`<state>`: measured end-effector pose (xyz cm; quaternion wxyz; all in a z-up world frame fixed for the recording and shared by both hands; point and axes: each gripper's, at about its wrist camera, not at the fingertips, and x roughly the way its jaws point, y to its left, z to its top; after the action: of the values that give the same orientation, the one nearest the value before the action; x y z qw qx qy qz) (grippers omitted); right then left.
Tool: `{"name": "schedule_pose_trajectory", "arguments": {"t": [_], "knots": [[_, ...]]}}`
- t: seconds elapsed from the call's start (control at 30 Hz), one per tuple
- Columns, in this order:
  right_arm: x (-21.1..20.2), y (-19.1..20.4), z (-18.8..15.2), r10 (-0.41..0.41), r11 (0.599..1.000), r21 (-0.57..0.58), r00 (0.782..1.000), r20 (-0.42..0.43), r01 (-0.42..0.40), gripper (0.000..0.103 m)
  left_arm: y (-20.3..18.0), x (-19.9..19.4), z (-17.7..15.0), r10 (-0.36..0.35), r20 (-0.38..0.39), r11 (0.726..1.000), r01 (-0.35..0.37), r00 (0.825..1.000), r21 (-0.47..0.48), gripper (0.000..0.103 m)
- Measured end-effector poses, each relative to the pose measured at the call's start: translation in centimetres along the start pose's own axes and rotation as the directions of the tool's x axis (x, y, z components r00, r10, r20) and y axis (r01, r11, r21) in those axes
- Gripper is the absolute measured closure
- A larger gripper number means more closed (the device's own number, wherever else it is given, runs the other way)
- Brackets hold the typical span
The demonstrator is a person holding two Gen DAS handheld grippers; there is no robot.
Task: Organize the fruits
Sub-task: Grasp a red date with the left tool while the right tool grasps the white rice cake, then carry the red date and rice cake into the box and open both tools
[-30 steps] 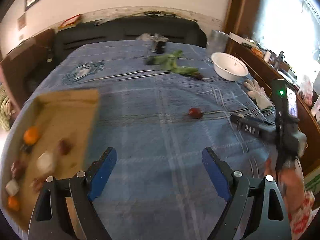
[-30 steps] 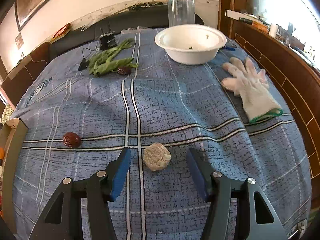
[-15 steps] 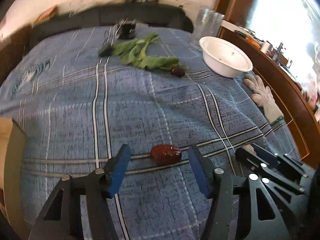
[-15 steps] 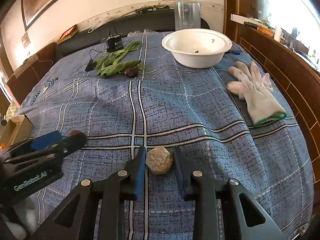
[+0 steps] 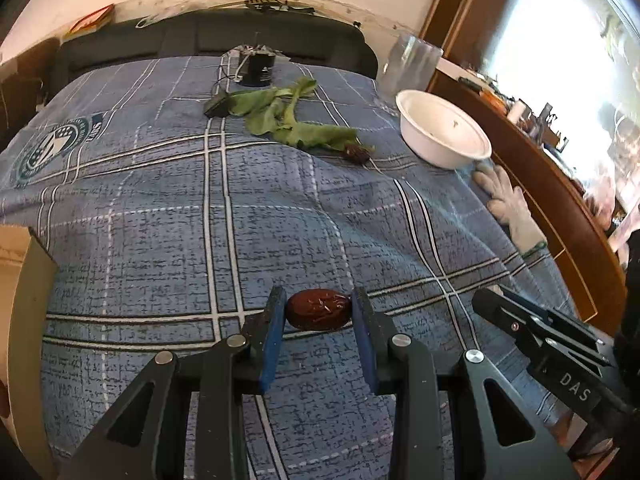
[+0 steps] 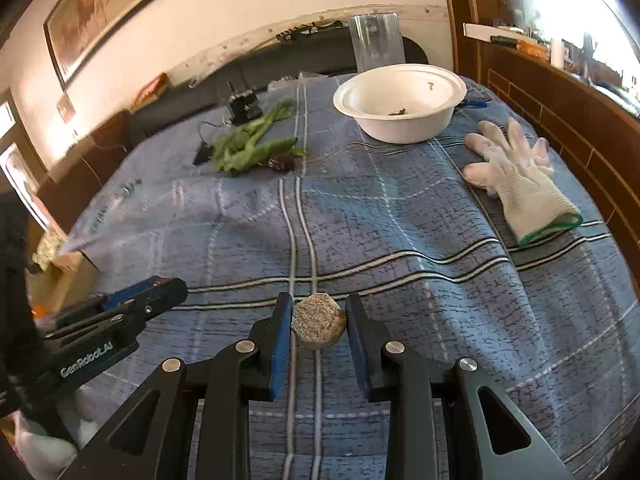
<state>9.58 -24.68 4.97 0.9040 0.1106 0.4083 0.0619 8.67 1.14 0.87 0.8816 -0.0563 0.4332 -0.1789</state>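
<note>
My left gripper [image 5: 318, 312] is shut on a dark red date [image 5: 318, 314] that lies on the blue plaid cloth [image 5: 160, 220]. My right gripper [image 6: 318, 314] is shut on a pale, rough, faceted fruit piece [image 6: 318, 323]. The right gripper shows at the right of the left wrist view [image 5: 540, 336], and the left gripper shows at the left of the right wrist view [image 6: 120, 312]. A second dark date [image 5: 357, 153] lies beside the green leaves [image 5: 288, 120], also seen in the right wrist view [image 6: 280, 164]. The cardboard box [image 5: 24, 280] stands at the left edge.
A white bowl [image 6: 400, 100] stands far right, with a clear glass [image 6: 376, 42] behind it. A white glove [image 6: 516, 176] lies near the wooden side rail [image 6: 560, 120]. A black device [image 5: 258, 66] with a cable sits at the far edge of the cloth.
Both grippers have closed: the left on the red date, the right on the pale fruit piece. The left gripper swung from the box over to the date.
</note>
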Motion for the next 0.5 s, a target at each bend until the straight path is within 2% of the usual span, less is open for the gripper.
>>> {"name": "schedule_pose_trajectory", "arguments": {"t": [0.2,0.37,0.5], "knots": [[0.1,0.0,0.0,0.122,0.991,0.048,0.992,-0.018,-0.121,0.074,-0.1,-1.2,-0.1,-0.007,0.023,1.000,0.008,1.000,-0.014,0.072],[-0.5,0.4,-0.1,0.105,0.994,0.024,0.994,0.008,-0.105,0.074,1.4,-5.9,-0.9,-0.021,0.085,0.997,0.027,0.996,-0.077,0.072],[-0.1,1.6,-0.6,0.086,0.996,-0.010,0.996,-0.008,-0.086,0.074,5.3,-10.7,-2.4,0.057,0.089,0.991,-0.046,0.994,-0.122,0.071]]}}
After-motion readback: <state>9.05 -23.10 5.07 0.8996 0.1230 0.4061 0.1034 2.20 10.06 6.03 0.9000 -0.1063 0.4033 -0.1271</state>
